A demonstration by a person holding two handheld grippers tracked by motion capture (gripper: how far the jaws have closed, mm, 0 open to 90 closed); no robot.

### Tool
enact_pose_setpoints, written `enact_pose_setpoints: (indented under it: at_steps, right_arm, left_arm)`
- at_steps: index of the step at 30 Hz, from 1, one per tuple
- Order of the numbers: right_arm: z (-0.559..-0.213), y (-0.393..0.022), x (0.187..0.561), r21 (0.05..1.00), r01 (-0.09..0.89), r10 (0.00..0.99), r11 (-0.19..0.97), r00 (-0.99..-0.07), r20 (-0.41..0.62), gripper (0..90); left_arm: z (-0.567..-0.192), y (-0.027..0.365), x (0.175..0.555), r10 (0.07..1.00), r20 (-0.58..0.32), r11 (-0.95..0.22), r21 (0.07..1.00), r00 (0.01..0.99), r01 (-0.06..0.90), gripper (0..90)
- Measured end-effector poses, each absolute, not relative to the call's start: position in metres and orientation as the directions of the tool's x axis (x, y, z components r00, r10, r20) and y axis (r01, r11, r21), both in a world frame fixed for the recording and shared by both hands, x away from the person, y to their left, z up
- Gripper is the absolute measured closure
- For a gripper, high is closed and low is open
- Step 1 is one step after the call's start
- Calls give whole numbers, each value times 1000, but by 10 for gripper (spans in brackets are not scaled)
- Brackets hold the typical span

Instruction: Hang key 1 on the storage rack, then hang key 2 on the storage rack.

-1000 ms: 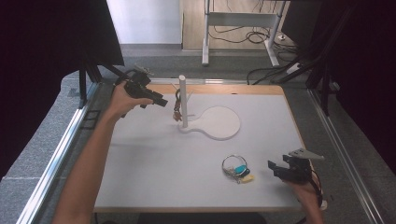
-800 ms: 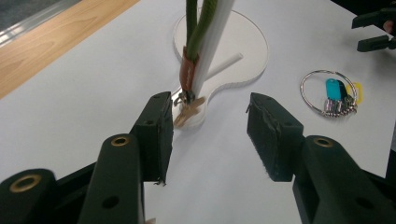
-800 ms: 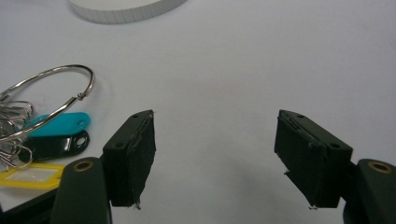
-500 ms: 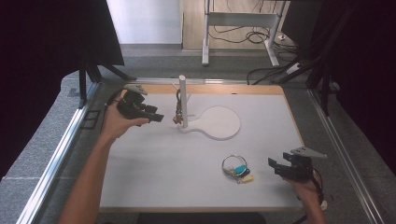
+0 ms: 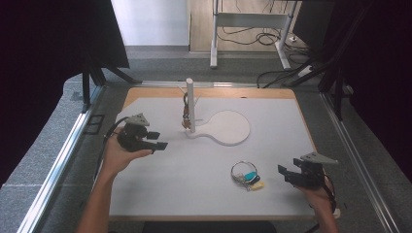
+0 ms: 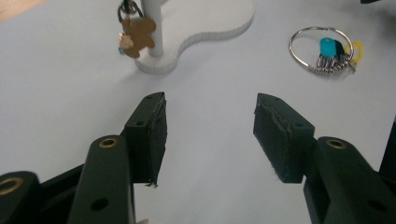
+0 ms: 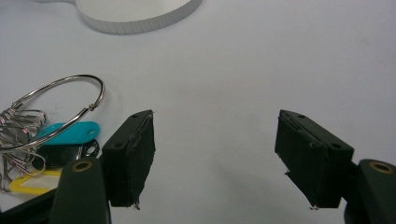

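The keychain (image 5: pixel 186 116) with its small brown figure hangs on the white post of the stand (image 5: pixel 228 131), and the left gripper (image 5: pixel 156 141) has moved away from it toward the near-left of the table (image 5: pixel 194 189), its jaws just opened with nothing between them. So the hanging seems finished. The key ring (image 5: pixel 247 174) lies just beside the right gripper (image 5: pixel 286 174), whose jaws are apart and empty, probably next.

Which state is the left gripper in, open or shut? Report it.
Open. The left gripper shows bare table between its jaws, which have just been opening with nothing held.
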State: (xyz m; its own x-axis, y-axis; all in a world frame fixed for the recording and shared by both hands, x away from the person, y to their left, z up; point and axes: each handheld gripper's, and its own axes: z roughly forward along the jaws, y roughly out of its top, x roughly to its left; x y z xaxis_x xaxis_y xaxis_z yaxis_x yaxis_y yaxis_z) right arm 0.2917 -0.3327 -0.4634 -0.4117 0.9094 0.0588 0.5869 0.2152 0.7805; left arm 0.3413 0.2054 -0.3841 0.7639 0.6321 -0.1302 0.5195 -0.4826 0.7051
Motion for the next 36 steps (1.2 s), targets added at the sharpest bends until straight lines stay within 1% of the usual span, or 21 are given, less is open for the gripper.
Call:
enact_pose_setpoints:
  at_steps: [3,6,8,11,13,14,17,21,26,28,33,36]
  right_arm:
    - [-464,-331,292,777,590,909,220,-412,56,288]
    - [-465,-330,292,777,587,908,229,-417,48,286]
    - [-465,-329,292,776,587,908,232,-417,44,286]
    - [-465,-328,292,773,589,906,235,-420,44,286]
    - [-467,-327,294,772,590,906,237,-421,44,285]
    - [-467,-326,294,773,589,907,237,-420,41,285]
    - [-462,-325,293,782,577,905,236,-423,39,285]
    - [-458,-323,290,788,565,903,244,-429,28,286]
    - [-457,-328,290,774,580,904,252,-427,26,310]
    - [-455,-328,292,761,592,903,266,-430,18,316]
    - [-439,-327,297,716,601,882,354,-469,-43,351]
    - [-427,-327,298,694,609,869,384,-492,-49,381]
  left_arm:
    - [-395,204,333,648,-109,-495,692,754,526,450]
    - [-402,205,327,645,-126,-490,689,754,534,449]
    - [-406,204,324,652,-97,-509,679,752,529,450]
    - [-414,204,322,653,-122,-491,684,748,539,451]
    - [-419,204,322,654,-116,-507,665,747,548,450]
    - [-419,203,322,656,-101,-520,657,748,545,447]
    - [-420,203,319,659,-101,-511,667,746,542,436]
    - [-421,202,318,654,-84,-529,660,752,533,430]
    - [-422,201,317,650,-79,-540,652,756,532,426]
    - [-422,201,318,645,-86,-539,653,759,532,424]
    - [-426,197,320,635,-77,-563,635,769,528,421]
    - [-427,196,320,629,-71,-575,629,775,524,419]
